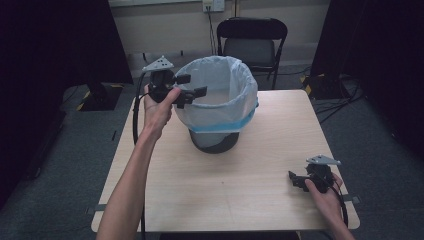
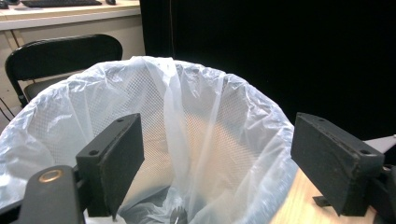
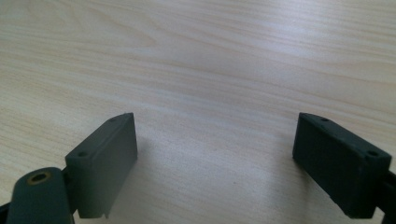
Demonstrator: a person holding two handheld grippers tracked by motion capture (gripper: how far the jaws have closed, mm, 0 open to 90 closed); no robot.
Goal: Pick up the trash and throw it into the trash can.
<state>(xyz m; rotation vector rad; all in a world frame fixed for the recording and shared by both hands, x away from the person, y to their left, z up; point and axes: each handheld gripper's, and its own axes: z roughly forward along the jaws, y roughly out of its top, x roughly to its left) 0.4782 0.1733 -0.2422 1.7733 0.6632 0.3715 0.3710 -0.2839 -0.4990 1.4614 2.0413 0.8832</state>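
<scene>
looking down from the high view, the left gripper (image 1: 192, 86) is hovering at the left rim of the bin (image 1: 216, 141), its jaws standing apart with one just outside the rim and one over the opening, gripping nothing. the bin is sitting on the far middle of the table (image 1: 230, 190), lined with a pale bag (image 1: 220, 95) folded over its rim. the right gripper (image 1: 299, 181) is resting at the table's near right corner, well apart from the bin, and its jaws are too small to read here.

in the left gripper view, the left gripper (image 2: 217, 163) is spreading its jaws wide, with the bag (image 2: 187, 135) hanging between and beyond them, untouched by either pad.

in the right gripper view, the right gripper (image 3: 217, 163) is holding its jaws wide open just over the bare table (image 3: 201, 70), clasping nothing.
</scene>
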